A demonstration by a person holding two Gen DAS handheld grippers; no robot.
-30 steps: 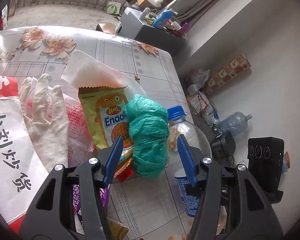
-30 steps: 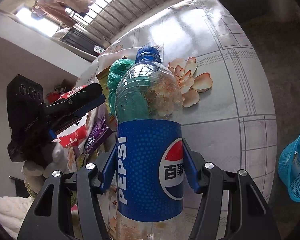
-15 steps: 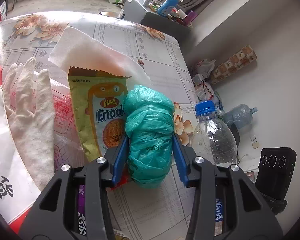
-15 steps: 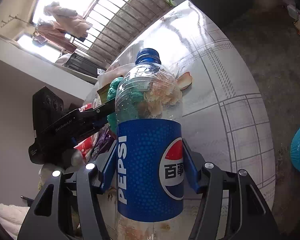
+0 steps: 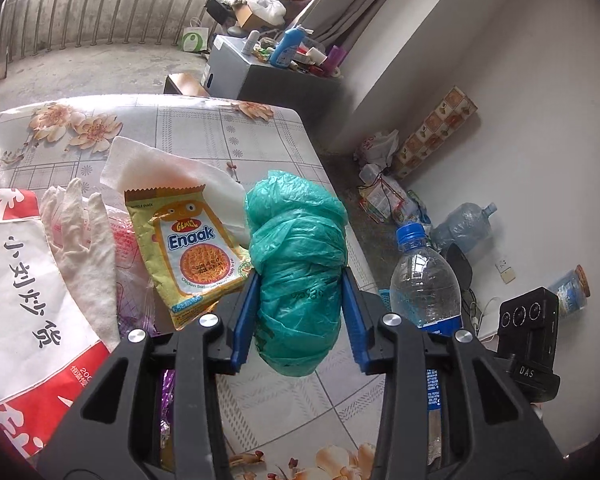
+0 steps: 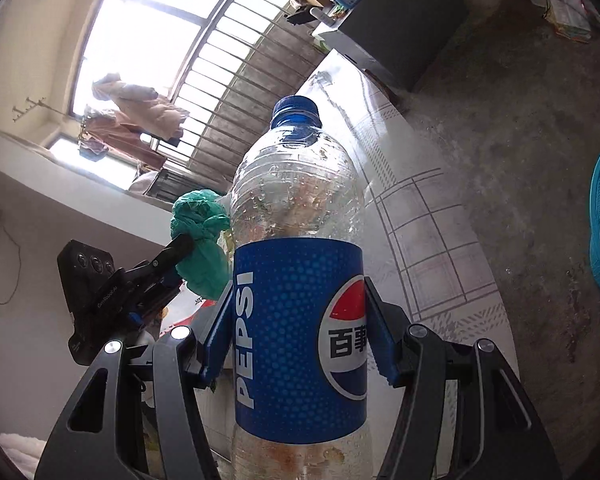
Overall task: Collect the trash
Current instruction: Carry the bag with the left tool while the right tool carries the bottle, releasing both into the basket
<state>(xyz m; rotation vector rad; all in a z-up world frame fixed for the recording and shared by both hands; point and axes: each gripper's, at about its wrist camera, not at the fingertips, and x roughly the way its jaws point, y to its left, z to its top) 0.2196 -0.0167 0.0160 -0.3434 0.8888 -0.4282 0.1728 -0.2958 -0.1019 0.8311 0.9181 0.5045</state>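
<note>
Over glossy floral oilcloth point(image 5: 260, 392), left claw point(image 5: 298, 316) pinches crinkly green bag point(image 5: 300, 264), right claw point(image 6: 298, 332) clamps ribbed Pepsi bottle point(image 6: 300, 280).

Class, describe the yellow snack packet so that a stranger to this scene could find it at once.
Start at the floral-print table. On its cluttered side, a white tissue lies by a white glove. The yellow snack packet rests on the tissue's near edge, the only wrapper reading Enaak, with a cartoon face.
</note>
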